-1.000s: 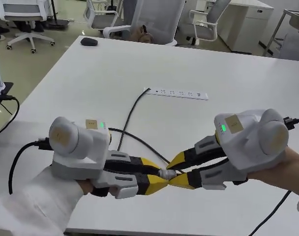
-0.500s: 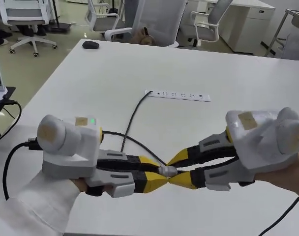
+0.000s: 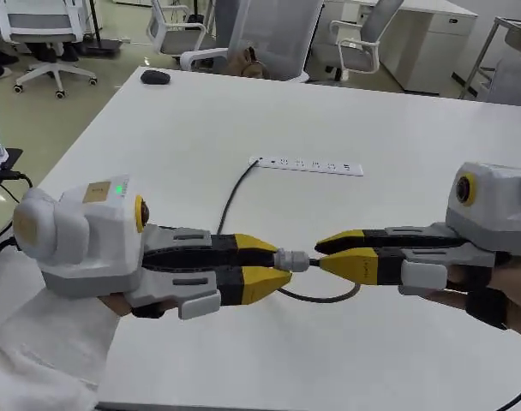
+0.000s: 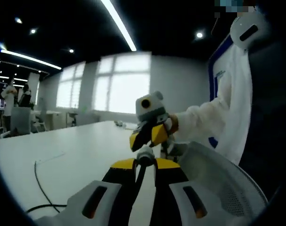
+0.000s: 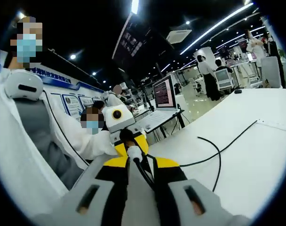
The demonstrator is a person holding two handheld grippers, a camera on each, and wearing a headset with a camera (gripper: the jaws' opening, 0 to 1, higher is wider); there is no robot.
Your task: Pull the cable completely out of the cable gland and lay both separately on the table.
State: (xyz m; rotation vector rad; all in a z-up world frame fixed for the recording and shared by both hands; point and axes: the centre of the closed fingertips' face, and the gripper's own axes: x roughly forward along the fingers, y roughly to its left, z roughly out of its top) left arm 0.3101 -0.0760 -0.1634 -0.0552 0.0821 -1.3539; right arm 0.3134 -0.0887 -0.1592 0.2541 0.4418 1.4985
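A small grey cable gland (image 3: 291,259) hangs above the white table (image 3: 372,120), between the two grippers' yellow tips. My left gripper (image 3: 273,264) comes in from the left and is shut on the gland (image 4: 144,155). My right gripper (image 3: 322,254) faces it from the right, shut on the black cable (image 3: 322,298) right at the gland's mouth. In the right gripper view the gland (image 5: 133,152) sits just past the right gripper (image 5: 136,161), with the cable (image 5: 144,175) running back between the jaws. A slack loop of cable sags below both tips, and the rest trails across the table.
A white power strip (image 3: 308,164) lies mid-table, with the cable leading toward it. A dark mouse (image 3: 155,74) sits at the far left edge. Office chairs (image 3: 269,34) stand beyond the table. The near edge runs just under my hands.
Both grippers have swung from a V to nearly level, and the hands have moved apart. The tips still meet at the gland. A slack cable loop now shows beneath them.
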